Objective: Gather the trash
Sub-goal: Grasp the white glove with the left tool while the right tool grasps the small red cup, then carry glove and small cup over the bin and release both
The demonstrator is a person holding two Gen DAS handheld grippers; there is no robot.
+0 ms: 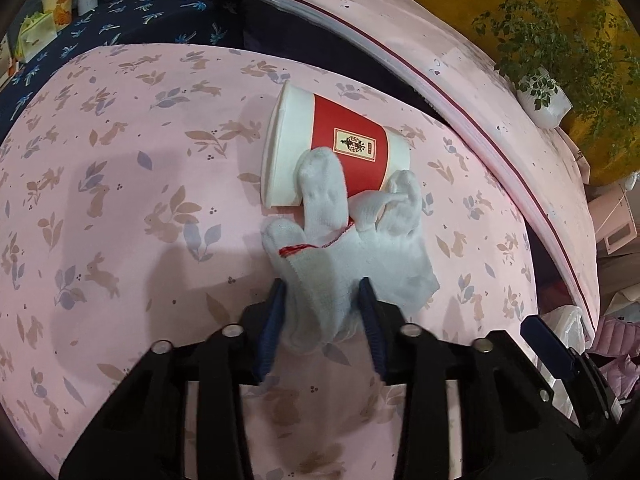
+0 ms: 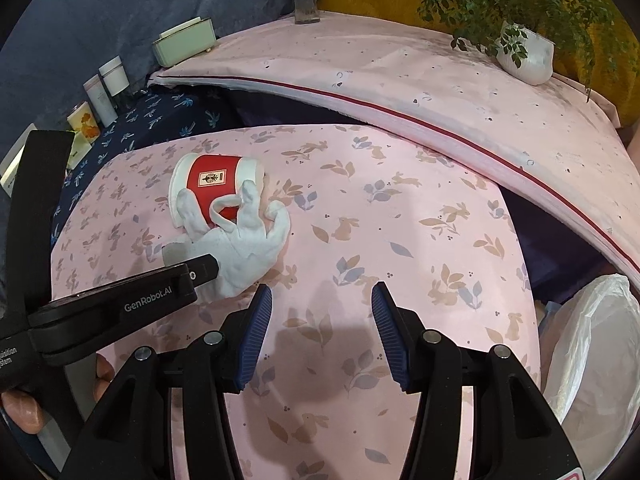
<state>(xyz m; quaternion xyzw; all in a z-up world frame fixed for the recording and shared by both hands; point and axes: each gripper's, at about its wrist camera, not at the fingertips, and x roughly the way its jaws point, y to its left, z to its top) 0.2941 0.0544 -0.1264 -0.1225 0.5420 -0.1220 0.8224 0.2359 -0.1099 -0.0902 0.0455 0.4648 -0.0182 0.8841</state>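
A red and white paper cup (image 1: 336, 148) lies on its side on the pink rabbit-print cloth (image 1: 120, 200). A white knit glove (image 1: 340, 248) lies against it, fingers draped on the cup. My left gripper (image 1: 322, 292) has its blue pads on either side of the glove's cuff and is shut on it. In the right wrist view the cup (image 2: 212, 184) and glove (image 2: 240, 244) lie at the left, with the left gripper (image 2: 192, 272) at the cuff. My right gripper (image 2: 320, 300) is open and empty over bare cloth.
A white plastic bag (image 2: 592, 344) hangs at the table's right edge. A higher pink-covered surface (image 2: 420, 88) behind holds a potted plant (image 2: 520, 52), a vase (image 2: 306, 4) and a green box (image 2: 184, 42). Bottles (image 2: 106, 88) stand on dark blue cloth at the left.
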